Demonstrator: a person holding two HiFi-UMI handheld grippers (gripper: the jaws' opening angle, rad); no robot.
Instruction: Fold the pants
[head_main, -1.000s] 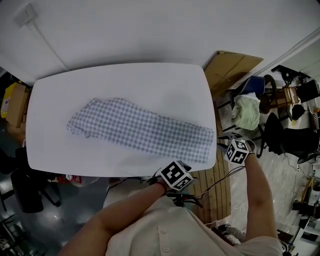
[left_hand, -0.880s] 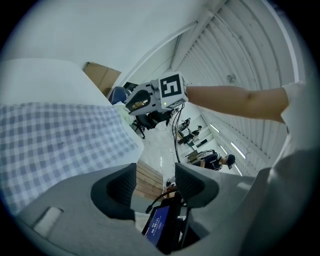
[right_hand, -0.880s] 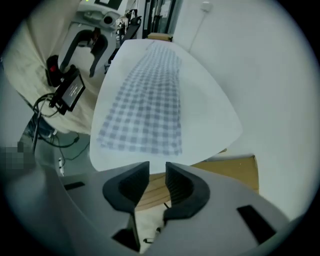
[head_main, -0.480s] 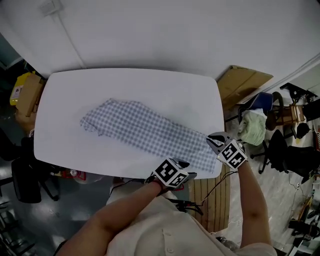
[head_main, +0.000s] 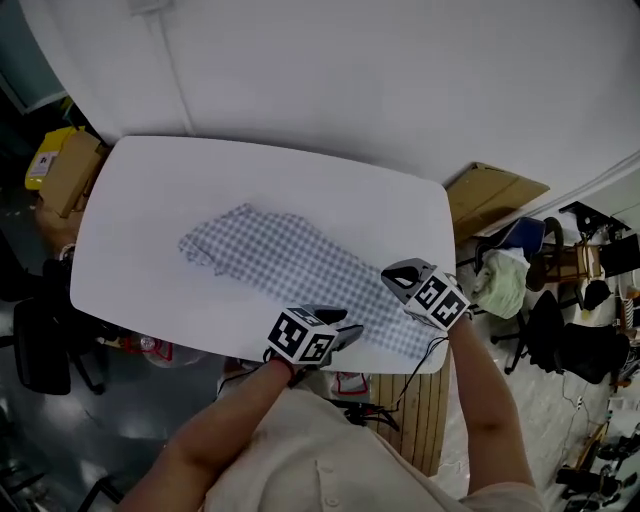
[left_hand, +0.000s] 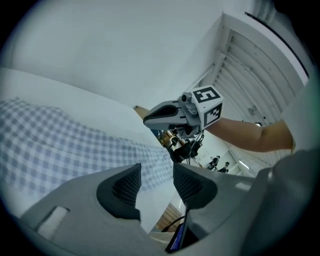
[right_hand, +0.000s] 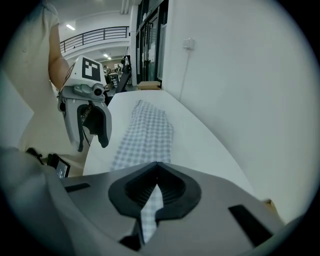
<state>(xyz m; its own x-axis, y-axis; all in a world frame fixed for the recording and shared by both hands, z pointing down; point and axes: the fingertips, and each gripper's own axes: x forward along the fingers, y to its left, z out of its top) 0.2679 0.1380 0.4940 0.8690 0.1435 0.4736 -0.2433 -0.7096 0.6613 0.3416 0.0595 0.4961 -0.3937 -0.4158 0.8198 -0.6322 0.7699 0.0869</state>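
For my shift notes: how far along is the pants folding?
Done: pants laid flat on the table. In hand: right gripper shut on one end of them; left gripper open, jaws just narrowing, nothing between them. Left: the folding itself; the pants lie at full length.

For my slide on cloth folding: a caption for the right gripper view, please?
Right claw shut on one end of the checked pants, which stretch away along the white table.

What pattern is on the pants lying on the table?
The pants have a small blue-grey and white check, clearest in the head view.
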